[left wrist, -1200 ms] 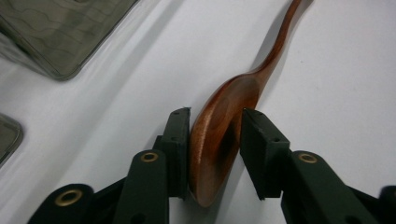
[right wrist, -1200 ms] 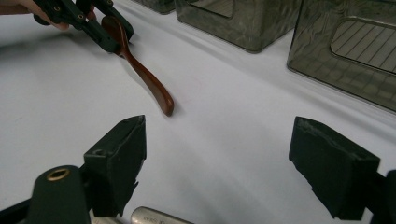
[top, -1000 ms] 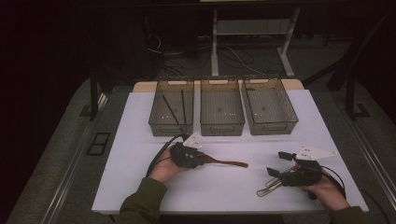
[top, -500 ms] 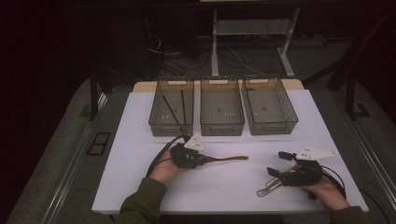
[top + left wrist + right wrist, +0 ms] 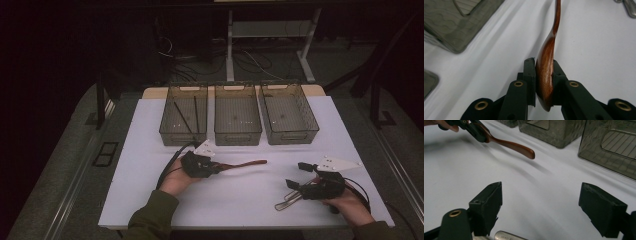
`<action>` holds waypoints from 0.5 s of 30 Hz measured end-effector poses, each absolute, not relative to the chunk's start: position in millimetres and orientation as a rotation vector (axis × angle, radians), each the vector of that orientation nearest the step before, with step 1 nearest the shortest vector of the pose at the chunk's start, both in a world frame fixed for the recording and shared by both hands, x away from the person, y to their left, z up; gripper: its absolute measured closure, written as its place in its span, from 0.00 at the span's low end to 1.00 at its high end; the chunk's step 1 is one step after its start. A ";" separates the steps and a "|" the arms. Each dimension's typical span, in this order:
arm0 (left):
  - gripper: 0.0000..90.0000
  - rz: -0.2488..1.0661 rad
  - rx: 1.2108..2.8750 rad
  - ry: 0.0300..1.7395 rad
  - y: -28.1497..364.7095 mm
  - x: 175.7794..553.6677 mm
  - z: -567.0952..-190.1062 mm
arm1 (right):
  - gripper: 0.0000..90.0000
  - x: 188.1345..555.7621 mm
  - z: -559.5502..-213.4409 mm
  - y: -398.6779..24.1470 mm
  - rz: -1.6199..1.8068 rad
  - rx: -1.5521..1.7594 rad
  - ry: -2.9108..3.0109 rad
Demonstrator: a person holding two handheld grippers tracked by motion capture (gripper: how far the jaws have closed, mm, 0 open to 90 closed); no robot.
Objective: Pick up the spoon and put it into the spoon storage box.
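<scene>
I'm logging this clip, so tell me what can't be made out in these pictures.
- Wooden spoon: in the left gripper view its bowl end runs below the jaws and its handle is cut off by the top edge.
- Metal utensil by the right gripper: in the high view it is small, dim and partly under the gripper, so its kind is unclear.
- Thin dark sticks in the left bin: too small to identify.

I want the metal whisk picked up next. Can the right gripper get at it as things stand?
Probably yes. The right gripper is open, with the whisk on the white table just beneath its jaws. Nothing lies across it, and the left gripper holds the wooden spoon well apart.
</scene>
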State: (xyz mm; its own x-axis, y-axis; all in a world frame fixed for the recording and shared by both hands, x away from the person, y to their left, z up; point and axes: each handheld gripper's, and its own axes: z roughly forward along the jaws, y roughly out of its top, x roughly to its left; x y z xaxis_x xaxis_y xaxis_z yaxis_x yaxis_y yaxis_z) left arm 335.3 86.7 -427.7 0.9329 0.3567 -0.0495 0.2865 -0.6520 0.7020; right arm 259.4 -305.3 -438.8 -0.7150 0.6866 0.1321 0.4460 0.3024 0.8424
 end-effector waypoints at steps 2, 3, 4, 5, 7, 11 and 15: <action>0.87 0.112 2.295 0.465 87.9 334.6 -424.0 | 0.20 259.4 -438.8 -305.3 1.373 1.034 2.319; 0.87 0.115 2.293 0.471 88.7 334.3 -421.6 | 0.20 259.4 -438.7 -305.3 1.373 1.035 2.318; 0.87 0.117 2.286 0.474 89.5 334.2 -419.4 | 0.20 259.4 -438.7 -305.3 1.372 1.036 2.318; 0.87 0.117 2.276 0.480 90.5 334.0 -417.3 | 0.20 259.4 -438.6 -305.3 1.372 1.036 2.318; 0.87 0.125 2.263 0.498 92.8 333.6 -413.0 | 0.20 259.4 -438.7 -305.3 1.372 1.036 2.318; 0.87 0.148 2.237 0.530 98.9 334.4 -405.7 | 0.20 259.4 -438.7 -305.2 1.373 1.034 2.319; 0.87 0.165 2.207 0.564 104.4 336.4 -399.2 | 0.20 259.6 -439.0 -305.0 1.371 1.033 2.320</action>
State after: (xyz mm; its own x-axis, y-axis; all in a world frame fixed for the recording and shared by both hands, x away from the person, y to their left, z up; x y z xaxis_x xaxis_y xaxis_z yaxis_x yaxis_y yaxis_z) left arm 336.4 104.4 -399.2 0.8905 0.4494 -0.0708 0.3398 -0.5536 0.7603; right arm 259.6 -305.0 -439.0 -0.7155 0.6861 0.1317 0.4464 0.3040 0.8416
